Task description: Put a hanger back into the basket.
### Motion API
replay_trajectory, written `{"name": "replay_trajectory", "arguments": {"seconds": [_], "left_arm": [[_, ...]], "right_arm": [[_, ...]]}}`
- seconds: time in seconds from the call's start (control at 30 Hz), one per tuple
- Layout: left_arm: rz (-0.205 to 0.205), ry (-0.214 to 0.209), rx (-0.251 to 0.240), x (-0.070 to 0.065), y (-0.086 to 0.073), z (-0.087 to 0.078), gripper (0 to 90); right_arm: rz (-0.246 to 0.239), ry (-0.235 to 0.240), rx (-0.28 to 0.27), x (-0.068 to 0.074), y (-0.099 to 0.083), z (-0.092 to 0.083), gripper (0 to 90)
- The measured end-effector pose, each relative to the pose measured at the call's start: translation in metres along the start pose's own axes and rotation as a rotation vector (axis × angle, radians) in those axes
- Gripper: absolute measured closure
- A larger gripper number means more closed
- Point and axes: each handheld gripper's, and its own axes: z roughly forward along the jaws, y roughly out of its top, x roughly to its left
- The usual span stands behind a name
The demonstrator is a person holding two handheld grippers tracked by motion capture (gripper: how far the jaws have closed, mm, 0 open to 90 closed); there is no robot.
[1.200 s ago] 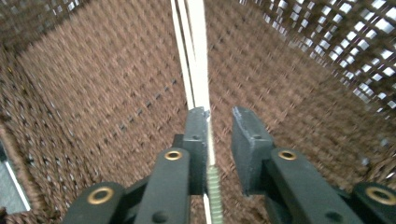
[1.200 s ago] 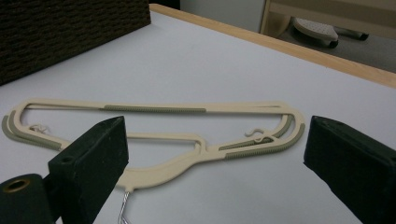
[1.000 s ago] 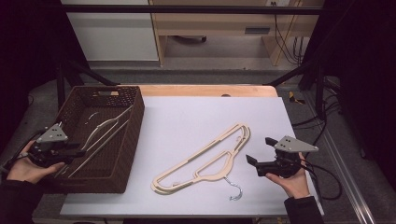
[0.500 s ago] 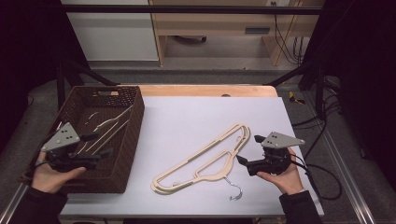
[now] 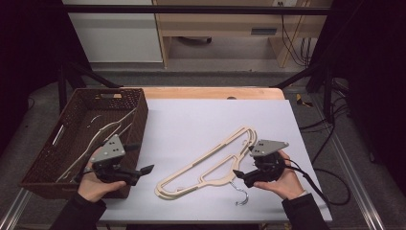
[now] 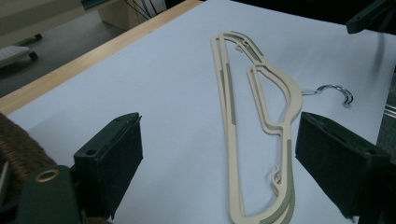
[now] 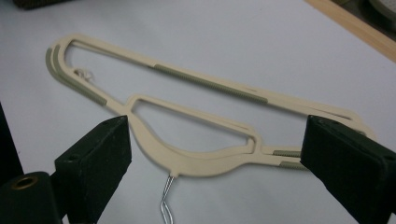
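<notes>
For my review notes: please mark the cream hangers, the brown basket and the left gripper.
cream hangers (image 5: 210, 163), high view, on the long lower bar.
brown basket (image 5: 139, 111), high view, on its right wall.
left gripper (image 5: 142, 159), high view, between its open fingertips.

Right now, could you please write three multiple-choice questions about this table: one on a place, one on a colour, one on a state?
1. Where do the cream hangers lie?
A. in the basket
B. on the white table top
C. on the floor

2. What colour is the basket?
A. dark brown
B. white
C. red

3. How do the jaws of the right gripper stand?
A. shut on a hanger
B. shut on nothing
C. open

Answers: 1 B, they rest flat on the white table top, right of the basket. 2 A, its woven walls are dark brown. 3 C, the right gripper view shows both jaws apart, nothing gripped.
</notes>
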Motion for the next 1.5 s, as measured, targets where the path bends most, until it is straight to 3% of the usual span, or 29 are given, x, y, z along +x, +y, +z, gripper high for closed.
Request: {"name": "replay_trajectory", "arguments": {"seconds": [0.43, 0.47, 0.67, 0.7, 0.73, 0.8, 0.97, 1.5], "left_arm": [[0.029, -0.058, 0.05, -0.018, -0.006, 0.034, 10.8], [0.035, -0.062, 0.06, -0.021, -0.009, 0.04, 10.5], [0.051, -0.081, 0.086, -0.028, -0.013, 0.05, 10.4], [0.048, -0.089, 0.093, -0.03, -0.014, 0.053, 10.4], [0.048, -0.089, 0.093, -0.03, -0.014, 0.053, 10.4], [0.053, -0.092, 0.097, -0.031, -0.015, 0.055, 10.4], [0.048, -0.099, 0.107, -0.033, -0.018, 0.059, 10.5], [0.067, -0.123, 0.154, -0.039, -0.026, 0.072, 10.7]], "right_arm": [[-0.114, 0.063, 0.168, 0.017, 0.015, 0.027, 11.8], [-0.131, 0.088, 0.199, 0.02, 0.019, 0.031, 11.6], [-0.164, 0.119, 0.26, 0.025, 0.022, 0.042, 13.4], [-0.186, 0.136, 0.292, 0.027, 0.022, 0.048, 13.9], [-0.186, 0.136, 0.292, 0.027, 0.022, 0.048, 13.9], [-0.22, 0.158, 0.356, 0.031, 0.021, 0.056, 15.9], [-0.256, 0.185, 0.434, 0.034, 0.023, 0.069, 19.4], [-0.384, 0.275, 0.577, 0.038, 0.023, 0.109, 36.3]]}}
